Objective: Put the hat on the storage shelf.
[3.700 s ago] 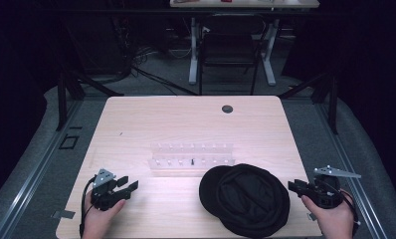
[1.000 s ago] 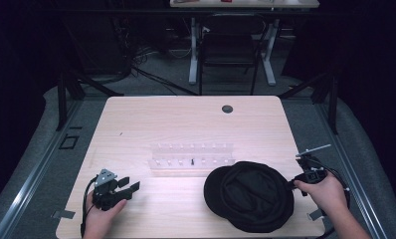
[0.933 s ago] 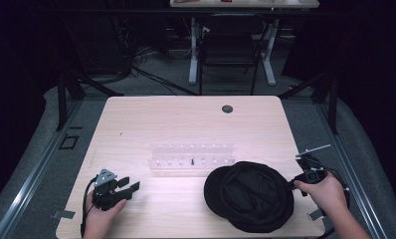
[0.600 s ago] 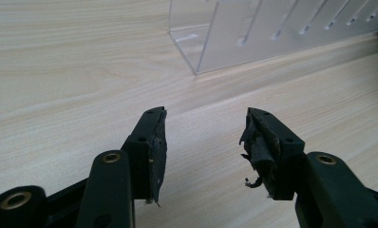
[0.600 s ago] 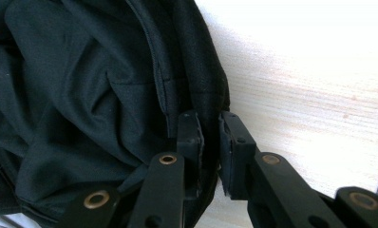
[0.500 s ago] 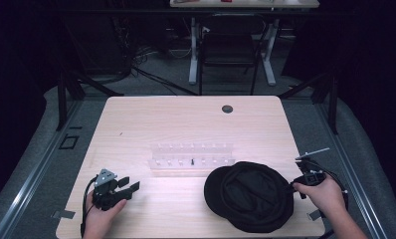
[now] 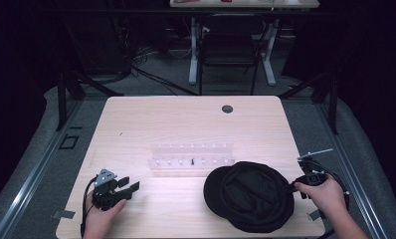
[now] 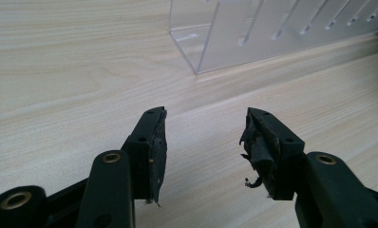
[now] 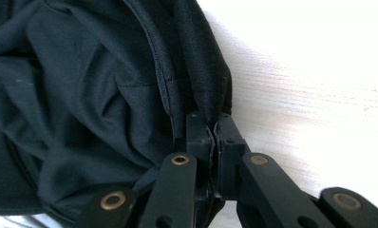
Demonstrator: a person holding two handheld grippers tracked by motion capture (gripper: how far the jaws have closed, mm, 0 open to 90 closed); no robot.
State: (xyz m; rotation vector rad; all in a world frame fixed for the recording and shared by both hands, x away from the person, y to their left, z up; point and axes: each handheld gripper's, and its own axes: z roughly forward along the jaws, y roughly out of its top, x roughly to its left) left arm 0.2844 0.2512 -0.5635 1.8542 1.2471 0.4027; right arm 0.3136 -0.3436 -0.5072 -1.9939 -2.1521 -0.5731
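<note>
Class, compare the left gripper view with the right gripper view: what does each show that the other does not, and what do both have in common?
The left gripper view alone shows the clear acrylic rack with its slotted wall, standing ahead of the left gripper, whose jaws are apart with nothing between them. The right gripper view alone shows the black fabric cap, with the right gripper closed on its folded rim. Both share the light wooden table and a pair of black jaws rising from the bottom of the picture.

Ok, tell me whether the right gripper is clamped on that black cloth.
Shut on it: the right gripper has its jaws pressed together over the rim of the black fabric cap.
</note>
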